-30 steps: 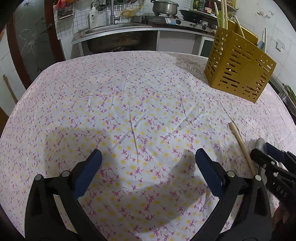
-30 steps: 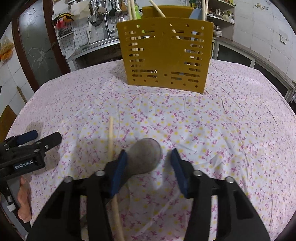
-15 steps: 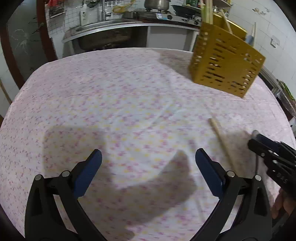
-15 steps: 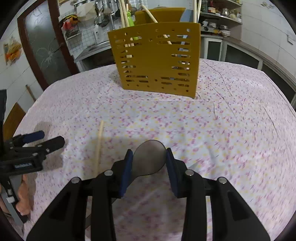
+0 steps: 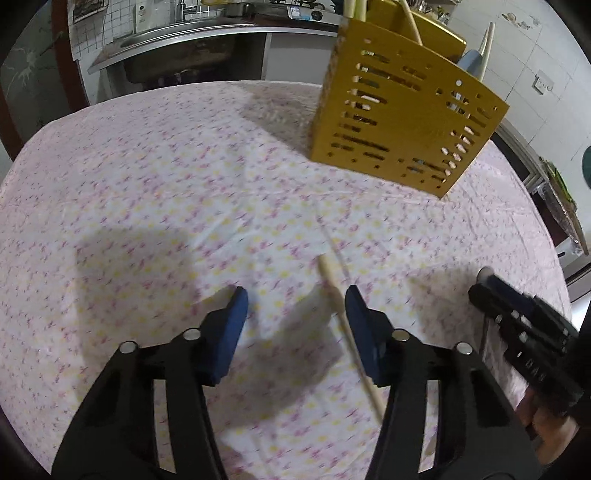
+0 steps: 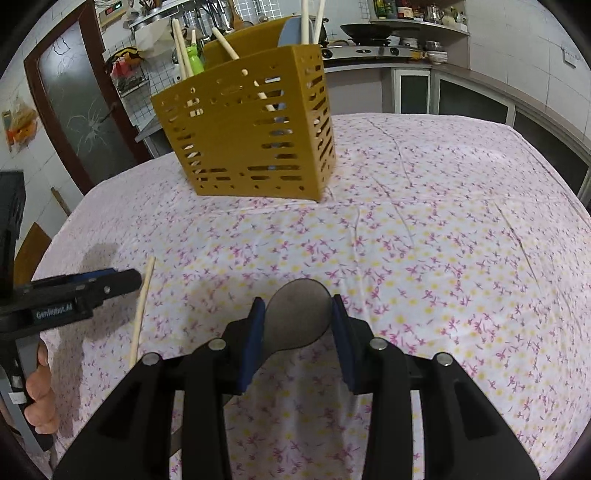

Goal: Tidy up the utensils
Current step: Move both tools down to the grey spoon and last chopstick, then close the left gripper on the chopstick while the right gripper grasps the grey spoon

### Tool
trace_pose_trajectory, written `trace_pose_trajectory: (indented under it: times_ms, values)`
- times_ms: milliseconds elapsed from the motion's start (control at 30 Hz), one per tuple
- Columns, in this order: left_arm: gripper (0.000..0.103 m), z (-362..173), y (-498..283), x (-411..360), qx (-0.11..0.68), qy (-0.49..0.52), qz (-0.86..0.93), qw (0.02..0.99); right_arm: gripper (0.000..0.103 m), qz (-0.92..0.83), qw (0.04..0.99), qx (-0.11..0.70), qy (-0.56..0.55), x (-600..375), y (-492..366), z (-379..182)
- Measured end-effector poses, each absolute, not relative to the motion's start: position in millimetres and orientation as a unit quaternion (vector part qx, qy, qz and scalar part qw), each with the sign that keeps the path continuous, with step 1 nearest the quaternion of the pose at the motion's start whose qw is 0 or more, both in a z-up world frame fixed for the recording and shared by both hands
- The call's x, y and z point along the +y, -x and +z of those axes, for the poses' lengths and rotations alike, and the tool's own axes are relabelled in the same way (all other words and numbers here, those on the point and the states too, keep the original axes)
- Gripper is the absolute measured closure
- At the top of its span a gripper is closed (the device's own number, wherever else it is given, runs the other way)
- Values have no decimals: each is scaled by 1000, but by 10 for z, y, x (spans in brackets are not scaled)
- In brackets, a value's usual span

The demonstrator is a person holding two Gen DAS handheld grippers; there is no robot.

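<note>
A wooden chopstick [image 5: 345, 325] lies on the flowered tablecloth [image 5: 166, 177]. It sits between the fingers of my left gripper [image 5: 297, 306], close against the right blue pad. The jaws are closing and the pads do not press on it. My right gripper [image 6: 297, 323] is shut on the bowl of a grey metal spoon [image 6: 299, 295], held above the cloth. The handle is hidden under the gripper. The yellow slotted utensil holder [image 6: 251, 136] stands at the back with several sticks in it. From the right wrist, the left gripper [image 6: 107, 284] hovers beside the chopstick [image 6: 142, 306].
The holder [image 5: 399, 122] stands far right in the left wrist view. The right gripper [image 5: 491, 288] comes in at the right edge with a hand behind it. A sink counter [image 5: 192, 33] and a stove shelf [image 6: 369, 51] lie beyond the table.
My left gripper moved right over the chopstick and its jaws narrowed from wide. The right gripper closed on the spoon bowl and moved on with it.
</note>
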State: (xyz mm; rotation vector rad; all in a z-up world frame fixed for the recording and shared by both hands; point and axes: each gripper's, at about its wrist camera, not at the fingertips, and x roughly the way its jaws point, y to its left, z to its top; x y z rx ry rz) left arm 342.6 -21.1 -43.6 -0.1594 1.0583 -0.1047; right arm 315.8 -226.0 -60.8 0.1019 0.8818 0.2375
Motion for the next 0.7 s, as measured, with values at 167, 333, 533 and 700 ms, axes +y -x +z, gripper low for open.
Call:
trace_pose_trajectory:
  times_ms: [167, 333, 533, 700]
  values:
    - [70, -472, -3521, -361, 510, 66, -44, 857, 66, 115, 896, 425, -53, -2283, -3145, -634]
    - [77, -490, -3628, -534, 514, 38, -42, 856, 67, 114, 898, 422, -57, -2298, -3139, -631]
    - [95, -488, -3644, -633, 522, 14, -50, 851, 67, 116, 899, 419, -61, -2325, -3142, -635]
    - [97, -485, -3640, -671, 518, 8, -54, 854, 67, 115, 901, 414, -64, -2362, -3114, -622]
